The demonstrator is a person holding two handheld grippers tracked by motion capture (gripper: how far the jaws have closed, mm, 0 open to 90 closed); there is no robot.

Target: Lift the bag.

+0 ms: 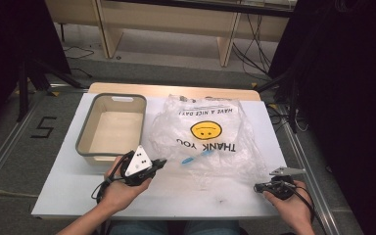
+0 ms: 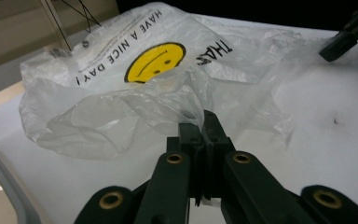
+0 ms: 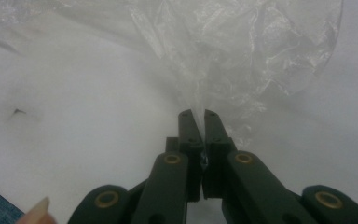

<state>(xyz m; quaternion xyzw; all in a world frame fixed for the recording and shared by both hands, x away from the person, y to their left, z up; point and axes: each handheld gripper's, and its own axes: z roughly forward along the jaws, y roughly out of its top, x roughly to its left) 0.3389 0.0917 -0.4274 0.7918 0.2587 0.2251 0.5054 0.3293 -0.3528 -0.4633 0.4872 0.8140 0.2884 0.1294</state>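
High view
- bag: thin clear plastic bag (image 1: 205,134) with a yellow smiley face and black "THANK YOU / HAVE A NICE DAY" print, lying crumpled on the white table (image 1: 186,196), spread between the two grippers and beyond them
- left gripper: left gripper (image 1: 162,162) with its grey three-cornered plate up, in the person's left hand (image 1: 120,186), jaws at the bag's near left edge, tips touching the film
- right gripper: right gripper (image 1: 257,187) in the right hand (image 1: 293,203), at the bag's near right corner
- blue item: small blue thing (image 1: 192,157) under or inside the film, just right of the left gripper; can't tell what it is
- bin: beige rectangular plastic bin with a grey rim (image 1: 85,137), just beyond and left of the left gripper, touching nothing held

Left gripper view
- jaws: pressed together, pinching a fold of the bag (image 2: 135,93) at the tips
- film: rises puckered from the pinch, smiley print beyond the jaws
- other gripper: black tip of the right gripper (image 2: 338,45) far off at upper right, on the bag's edge
- bin rim: grey curve at lower left

Right gripper view
- jaws: pressed together on a drawn-up strand of the clear bag (image 3: 242,51)
- film: fans out wrinkled beyond and right of the tips
- table: white surface to both sides; small dark speck at left
- fingertip: lower left corner
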